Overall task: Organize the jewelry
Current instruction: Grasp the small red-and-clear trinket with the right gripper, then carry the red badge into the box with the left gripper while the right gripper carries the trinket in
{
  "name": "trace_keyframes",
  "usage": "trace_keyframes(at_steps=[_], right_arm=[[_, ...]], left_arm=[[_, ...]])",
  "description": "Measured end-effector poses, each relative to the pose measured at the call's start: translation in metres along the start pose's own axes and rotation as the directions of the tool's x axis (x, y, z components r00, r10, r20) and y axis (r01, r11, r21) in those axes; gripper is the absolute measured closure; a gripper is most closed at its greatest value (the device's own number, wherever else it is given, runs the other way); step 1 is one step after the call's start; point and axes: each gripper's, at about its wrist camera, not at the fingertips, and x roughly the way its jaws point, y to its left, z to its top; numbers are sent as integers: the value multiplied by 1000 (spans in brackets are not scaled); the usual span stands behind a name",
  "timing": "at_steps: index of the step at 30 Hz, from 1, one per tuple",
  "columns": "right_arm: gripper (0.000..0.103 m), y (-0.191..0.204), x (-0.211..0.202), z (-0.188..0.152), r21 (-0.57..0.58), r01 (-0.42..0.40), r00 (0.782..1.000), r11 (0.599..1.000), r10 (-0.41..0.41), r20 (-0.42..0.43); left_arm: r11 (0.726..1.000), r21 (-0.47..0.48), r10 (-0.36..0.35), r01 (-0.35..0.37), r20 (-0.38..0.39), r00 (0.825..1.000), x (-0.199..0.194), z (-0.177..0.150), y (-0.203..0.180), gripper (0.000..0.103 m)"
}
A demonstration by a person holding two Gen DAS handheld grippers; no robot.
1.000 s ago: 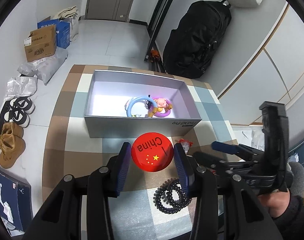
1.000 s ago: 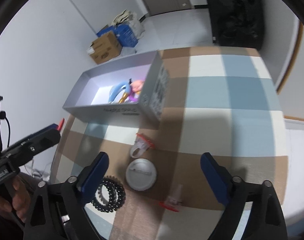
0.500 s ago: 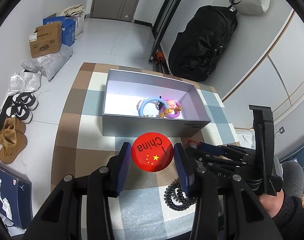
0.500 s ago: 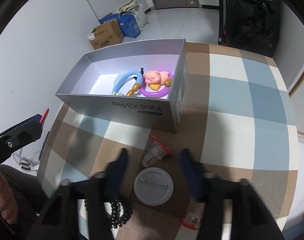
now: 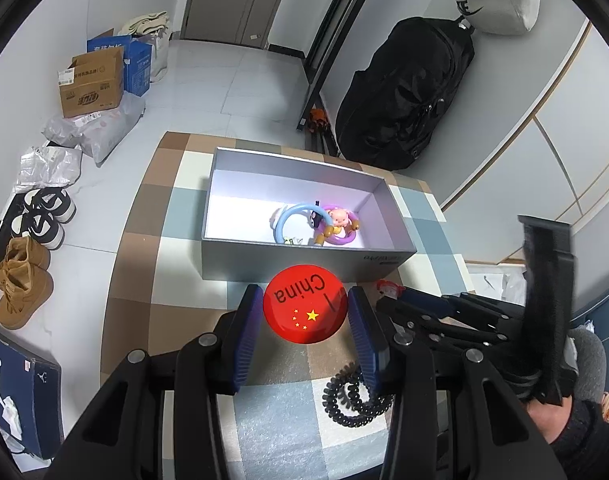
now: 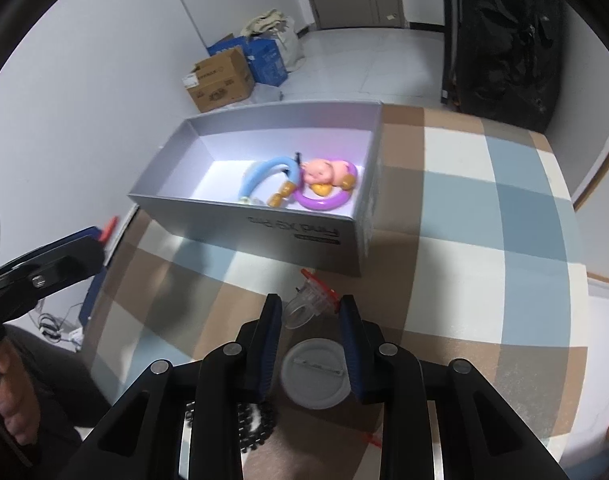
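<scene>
Since a second ago: right gripper [image 6: 310,344] has narrowed from a wide spread to a small gap and now stands over the clear ring and the white badge; the left gripper's hold looks unchanged.
Left gripper [image 5: 305,328]: clamped on a red round badge [image 5: 304,304], one blue pad at each edge of the disc, the badge held above the cloth just in front of the box.
Red badge: printed face up, with the word "China" and yellow stars.
Right gripper: jaws closing, with a small gap left; whether the pads press on anything I cannot tell.
White badge [image 6: 314,378]: lies pin side up on the cloth, seen in the gap between the right fingers and partly hidden by them; whether they touch it is unclear.
Clear ring with red top [image 6: 310,306]: on the cloth, just beyond the right fingertips and just in front of the box.
Black coil hair tie [image 5: 354,400]: on the cloth near the lower right of the left gripper, partly behind its right finger.
Grey box [image 6: 264,216]: open, on the checked tablecloth [image 6: 484,208]; inside lie a blue hoop [image 6: 264,174] and a purple ring with a pink pig [image 6: 326,184], both toward the box's right end and touching each other.
Person's hand [image 5: 552,412]: at the right edge of the left view, on the right gripper's handle.
</scene>
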Motion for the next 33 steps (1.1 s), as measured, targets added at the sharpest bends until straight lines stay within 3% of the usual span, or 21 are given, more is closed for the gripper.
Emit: trace_keyframes(at_steps=[12,33], right_arm=[[75,24,-38,12,-77,-115,988,990,123,99],[75,0,-42,61,19,-196,965,980,189,183]], left_arm=[[1000,-21,-13,14,38,999,0,15,-5,65],[998,-66,-17,20,39,999,26,47,-10,65]])
